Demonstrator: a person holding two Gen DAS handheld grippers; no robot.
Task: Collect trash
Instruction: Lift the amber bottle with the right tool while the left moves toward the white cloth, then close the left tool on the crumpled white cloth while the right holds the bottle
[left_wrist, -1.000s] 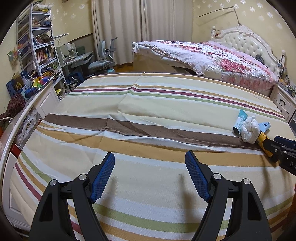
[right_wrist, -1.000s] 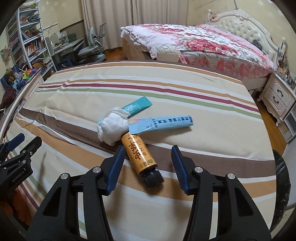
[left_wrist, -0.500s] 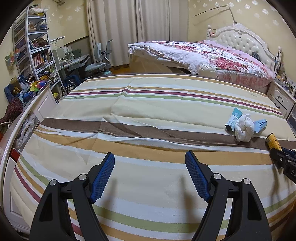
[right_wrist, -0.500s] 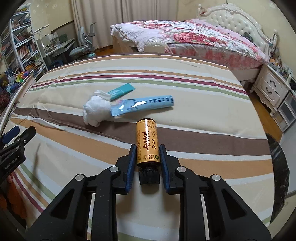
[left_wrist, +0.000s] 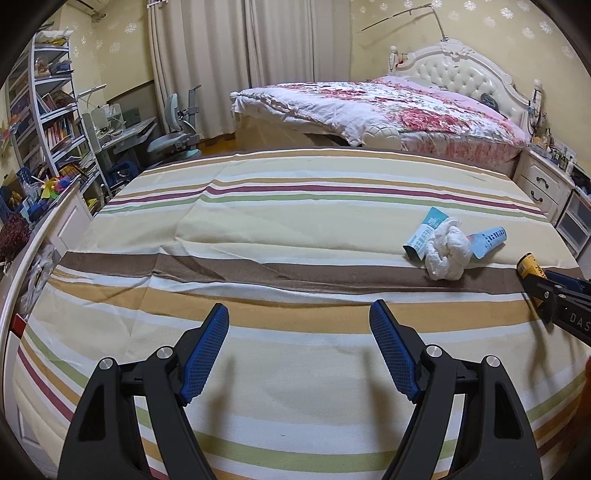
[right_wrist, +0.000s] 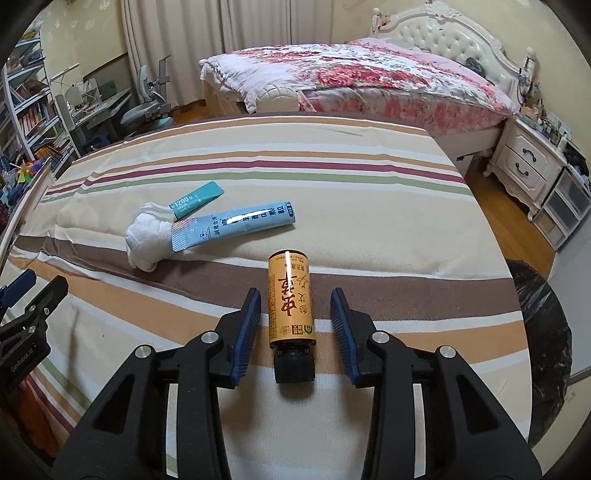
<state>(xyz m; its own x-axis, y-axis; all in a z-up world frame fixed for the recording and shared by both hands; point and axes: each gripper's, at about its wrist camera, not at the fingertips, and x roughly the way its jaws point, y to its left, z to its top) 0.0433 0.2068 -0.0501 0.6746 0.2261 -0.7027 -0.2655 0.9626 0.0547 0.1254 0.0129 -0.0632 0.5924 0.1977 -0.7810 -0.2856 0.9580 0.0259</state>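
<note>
An orange bottle with a black cap lies on the striped bed between the open fingers of my right gripper; the pads stand apart from it on both sides. Its end also shows in the left wrist view. Beyond it lie a crumpled white tissue, a light blue wrapper and a teal packet. The tissue also shows in the left wrist view. My left gripper is open and empty over the near part of the bed.
A black trash bag sits off the bed's right edge. A second bed with a floral quilt stands behind. A white nightstand is at the right; bookshelves and a desk chair are at the left.
My right gripper was shut on the orange bottle half a second ago and has opened. The bottle now lies loose between its fingers. The left gripper has barely moved.
</note>
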